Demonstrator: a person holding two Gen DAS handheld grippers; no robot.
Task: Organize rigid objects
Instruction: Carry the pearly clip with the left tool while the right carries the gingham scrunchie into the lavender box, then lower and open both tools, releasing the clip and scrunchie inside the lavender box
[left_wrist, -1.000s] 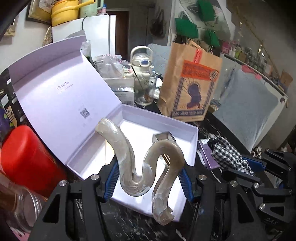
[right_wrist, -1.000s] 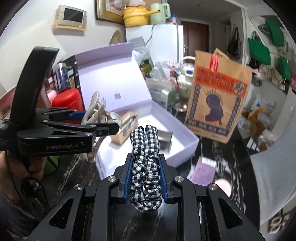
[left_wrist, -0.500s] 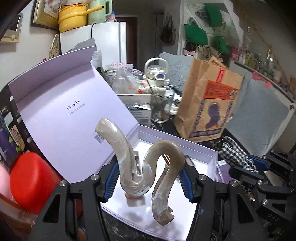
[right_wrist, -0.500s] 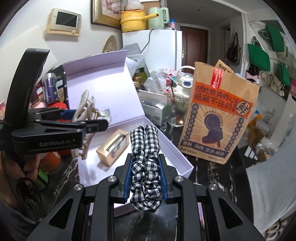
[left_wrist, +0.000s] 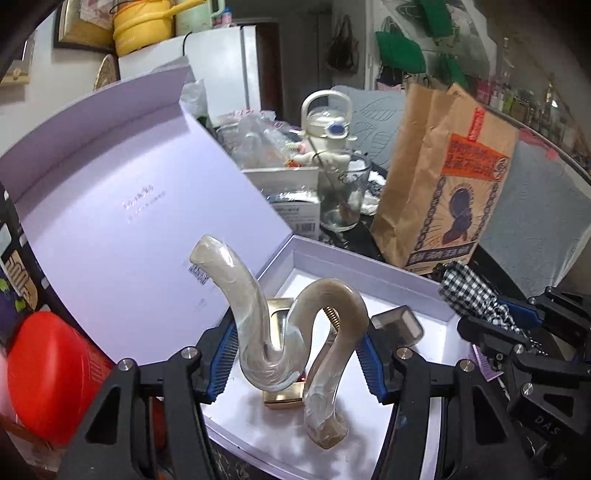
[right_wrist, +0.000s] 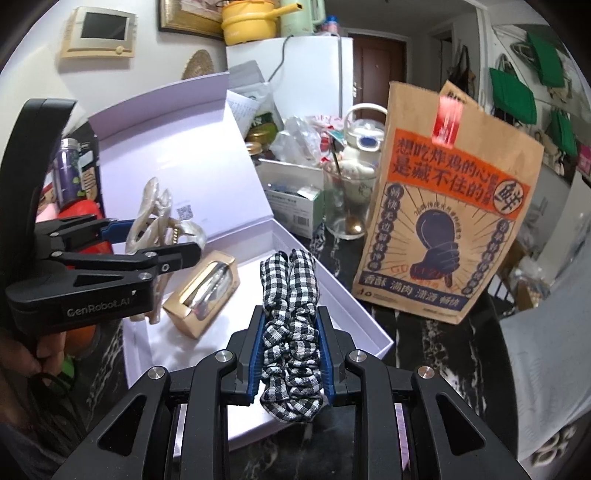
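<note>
Pearly hair claw (left_wrist: 295, 332), clamped in our left tongs (left_wrist: 297, 360), half hides the lavender box's (left_wrist: 369, 266) gold case (left_wrist: 282, 397); right tongs (right_wrist: 291, 354) pinch a checked scrunchie (right_wrist: 290, 332).

"GenRobot.AI" on left hand-held gripper (right_wrist: 186, 245); "鲜" on paper bag (right_wrist: 448, 229)
</note>
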